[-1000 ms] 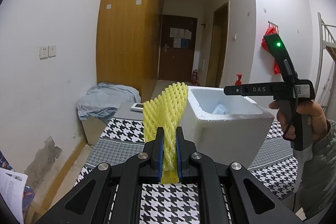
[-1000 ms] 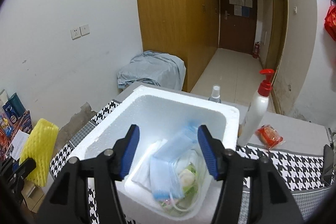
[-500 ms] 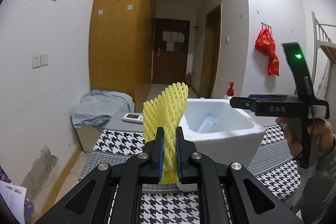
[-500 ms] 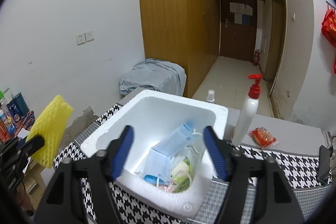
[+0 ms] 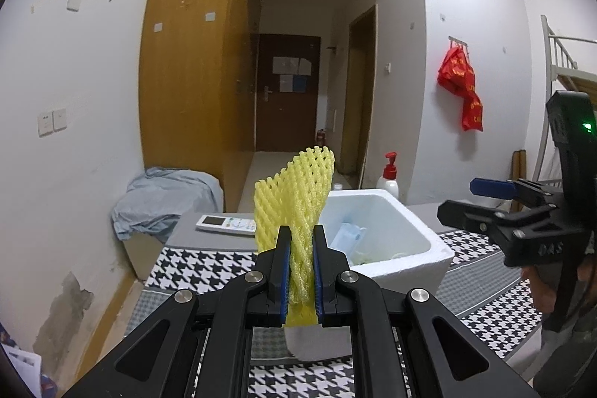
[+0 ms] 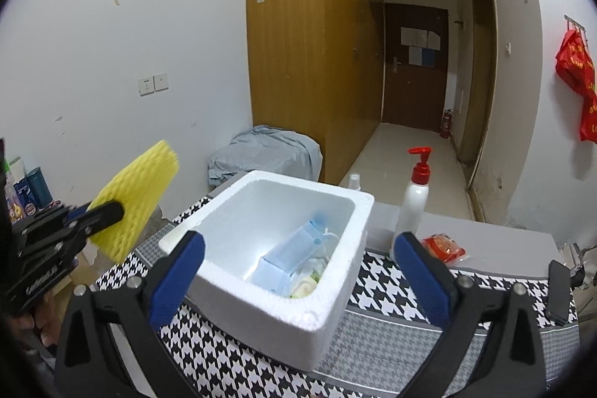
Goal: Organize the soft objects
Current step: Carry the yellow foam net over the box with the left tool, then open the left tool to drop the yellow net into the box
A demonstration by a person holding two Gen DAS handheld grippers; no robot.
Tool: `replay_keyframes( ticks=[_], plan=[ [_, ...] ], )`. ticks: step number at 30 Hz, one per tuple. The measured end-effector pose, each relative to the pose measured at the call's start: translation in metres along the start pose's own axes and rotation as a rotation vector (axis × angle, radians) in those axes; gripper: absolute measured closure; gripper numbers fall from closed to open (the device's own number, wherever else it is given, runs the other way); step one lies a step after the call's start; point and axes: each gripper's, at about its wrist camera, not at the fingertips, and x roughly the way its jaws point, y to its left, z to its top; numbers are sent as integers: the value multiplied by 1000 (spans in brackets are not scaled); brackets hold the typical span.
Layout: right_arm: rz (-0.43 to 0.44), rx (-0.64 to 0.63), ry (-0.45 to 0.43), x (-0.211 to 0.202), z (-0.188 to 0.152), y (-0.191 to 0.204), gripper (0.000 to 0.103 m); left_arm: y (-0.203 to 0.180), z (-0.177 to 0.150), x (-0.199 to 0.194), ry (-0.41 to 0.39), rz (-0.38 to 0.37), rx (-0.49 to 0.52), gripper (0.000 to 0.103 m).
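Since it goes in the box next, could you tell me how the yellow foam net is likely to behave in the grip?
The foam net is probably soft and squashy: it narrows sharply where the left gripper pinches it. It is likely very light, as its open mesh stands up above the fingers without drooping. Released over the box, it would probably spring back and drop gently.
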Motion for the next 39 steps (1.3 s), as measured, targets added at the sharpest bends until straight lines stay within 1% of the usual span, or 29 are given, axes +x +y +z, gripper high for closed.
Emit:
replay_keyframes(
  ticks=[4, 8, 23, 29, 39],
  plan=[
    [-9, 2, -13, -7, -3, -2, 0, -4, 6, 5, -4, -11, 0, 92],
    [-15, 53, -21, -17, -4, -16, 0, -8, 12, 9, -7, -27, 7, 92],
    [-110, 67, -47, -58, -27, -38, 0, -33, 27, 38, 23, -107, 58, 92],
    [-160, 95, -56, -73, -39, -48, 0, -40, 29, 52, 47, -115, 62, 92],
    [-235, 142, -40, -91, -59, -66, 0, -47, 32, 77, 85, -115, 80, 92]
  ],
)
